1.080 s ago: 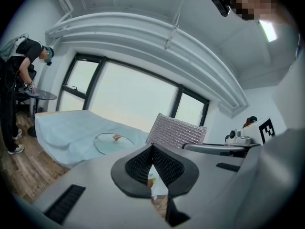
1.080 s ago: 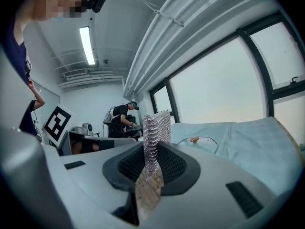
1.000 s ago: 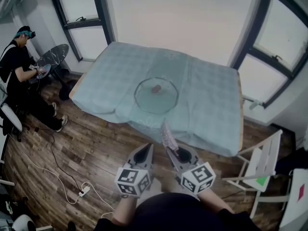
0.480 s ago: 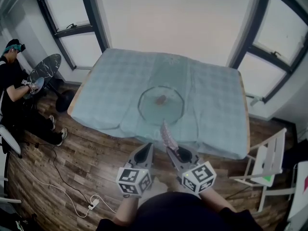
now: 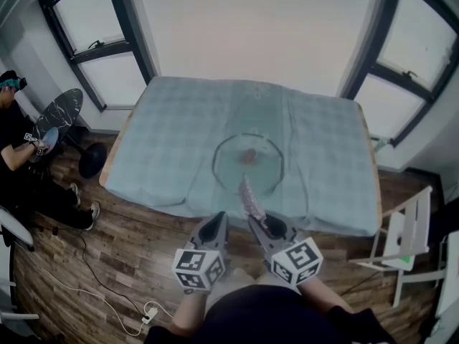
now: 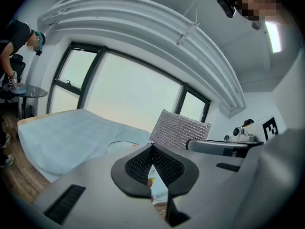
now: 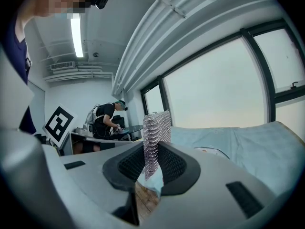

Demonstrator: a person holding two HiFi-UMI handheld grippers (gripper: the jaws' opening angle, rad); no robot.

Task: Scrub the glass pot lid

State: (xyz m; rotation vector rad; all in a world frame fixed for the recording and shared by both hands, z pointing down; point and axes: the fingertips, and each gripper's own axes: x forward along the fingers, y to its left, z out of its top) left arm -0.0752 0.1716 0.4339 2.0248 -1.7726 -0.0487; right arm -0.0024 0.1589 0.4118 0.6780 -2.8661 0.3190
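My left gripper (image 6: 152,151) is fully closed: its two ribbed pads meet with nothing between them. My right gripper (image 7: 151,166) is closed on a silvery mesh scrubbing pad (image 7: 156,135), clamped by its lower edge so that it stands upright above the jaws. I hold both grippers side by side, close to my body, over the wooden floor (image 5: 143,228) at the table's near edge. The glass pot lid (image 5: 249,162) lies flat, knob up, near the middle of the table's light blue cloth (image 5: 165,135), ahead of both grippers.
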